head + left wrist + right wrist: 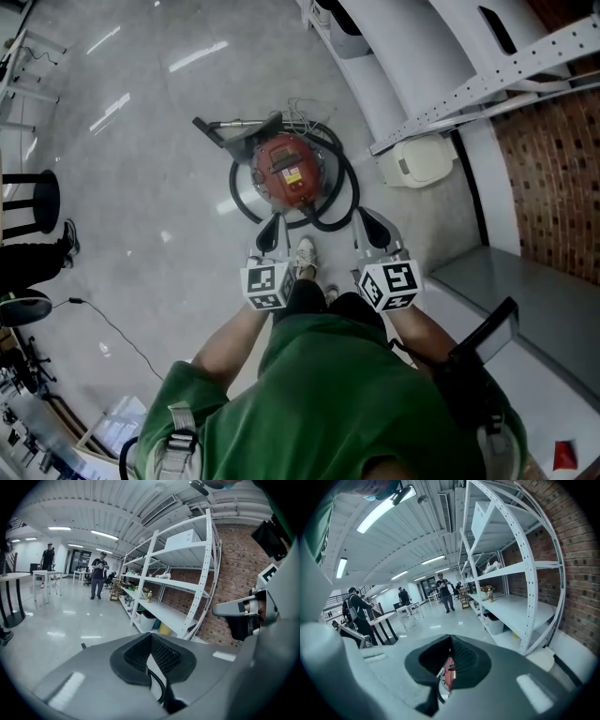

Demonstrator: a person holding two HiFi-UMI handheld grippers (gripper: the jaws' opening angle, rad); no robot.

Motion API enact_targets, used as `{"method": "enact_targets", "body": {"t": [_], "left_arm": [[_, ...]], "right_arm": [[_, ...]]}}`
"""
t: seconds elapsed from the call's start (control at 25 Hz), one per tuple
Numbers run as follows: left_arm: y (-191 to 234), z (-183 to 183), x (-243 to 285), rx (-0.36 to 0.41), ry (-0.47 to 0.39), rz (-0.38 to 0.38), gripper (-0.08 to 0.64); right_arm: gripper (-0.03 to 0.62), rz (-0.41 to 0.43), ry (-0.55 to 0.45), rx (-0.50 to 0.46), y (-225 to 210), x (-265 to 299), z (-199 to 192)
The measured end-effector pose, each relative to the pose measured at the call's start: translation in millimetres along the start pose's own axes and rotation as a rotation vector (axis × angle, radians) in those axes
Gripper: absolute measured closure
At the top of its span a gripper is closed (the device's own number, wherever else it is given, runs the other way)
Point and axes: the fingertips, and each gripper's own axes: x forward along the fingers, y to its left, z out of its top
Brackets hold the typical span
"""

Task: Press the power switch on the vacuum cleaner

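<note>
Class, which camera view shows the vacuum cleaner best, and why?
The head view: the whole red vacuum cleaner shows from above, ringed by its black hose. The right gripper view shows only a red sliver of it between the jaws; the left gripper view shows just a curve of hose.

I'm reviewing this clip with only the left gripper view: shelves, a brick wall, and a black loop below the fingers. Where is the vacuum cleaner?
Observer: In the head view, the red vacuum cleaner stands on the floor just ahead of the person's shoe.
Operator: Is that black loop part of it?
Observer: It appears so. A black hose coils around the red body.
Operator: Is either gripper on the machine?
Observer: Neither looks in contact. The left gripper and right gripper are held at its near side, fingers together and empty.
</note>
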Motion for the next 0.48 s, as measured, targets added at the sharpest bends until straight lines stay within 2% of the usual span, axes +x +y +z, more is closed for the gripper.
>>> {"method": "enact_targets", "body": {"t": [0.2,0.48], "left_arm": [[11.2,-4.7,10.3,-0.003,0.020,0.010,0.552],[26.9,-18.8,29.4,-0.036,0.049,0.092,0.552]], "right_arm": [[0.589,0.004,0.019,-0.008,3.9,23.3,-0.4],[0.589,0.060,0.075,-0.030,0.6,59.0,-13.8]]}}
